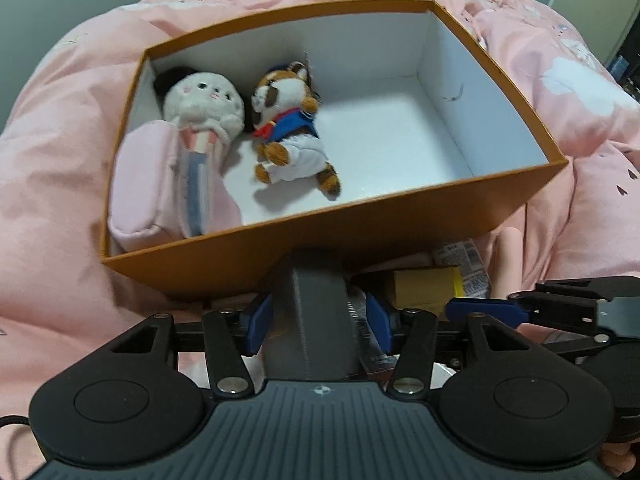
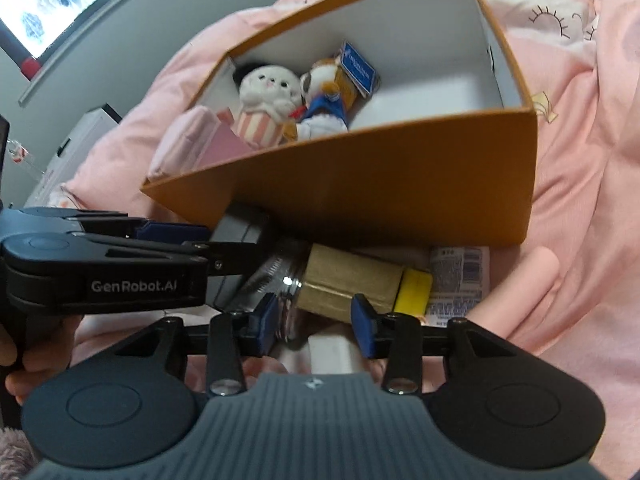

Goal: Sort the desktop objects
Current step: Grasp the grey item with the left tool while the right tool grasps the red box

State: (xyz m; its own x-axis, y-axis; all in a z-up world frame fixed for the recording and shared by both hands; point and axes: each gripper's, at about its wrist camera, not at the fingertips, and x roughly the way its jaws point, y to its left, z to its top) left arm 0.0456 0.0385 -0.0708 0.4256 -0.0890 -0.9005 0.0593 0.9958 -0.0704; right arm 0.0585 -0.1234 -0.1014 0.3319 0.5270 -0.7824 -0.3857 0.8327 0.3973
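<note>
Pink bedding [image 1: 60, 160] everywhere, folks, and parked on the bed is the orange box [image 1: 400, 216], white inside, taking the sorted goods. Far left in it, a pink pouch [image 1: 140, 184] lies pressed along the end wall. Next to it is a white plush [image 1: 204, 100] in a striped cup, then a raccoon plush [image 1: 288, 128] in a blue sailor outfit, on its side and touching its neighbour. The right wrist view also shows a blue card [image 2: 360, 68] propped by the raccoon's head. All of it is packed at the left end, which I'd say is deliberate, since the right half of the floor stays bare for newcomers. Now to the unsorted pile, on the bed against the box's near wall. The left claw [image 1: 319, 320] angles down over a dark grey block [image 1: 316, 280], pads roughly half apart either side of it, a sliver of gap showing, so it straddles the block without clamping. Moving right, there's a glass jar [image 2: 280, 276], a brown carton [image 2: 352, 280] with a yellow piece [image 2: 416, 292] at its end, a printed packet [image 2: 460, 276] and a pink tube [image 2: 536, 280] off to the far right. The right claw [image 2: 314, 326] hangs over jar and carton, parted fairly narrowly, nothing gripped, with a white item [image 2: 332, 352] loose below the gap. Both look lined up for the next pick.
</note>
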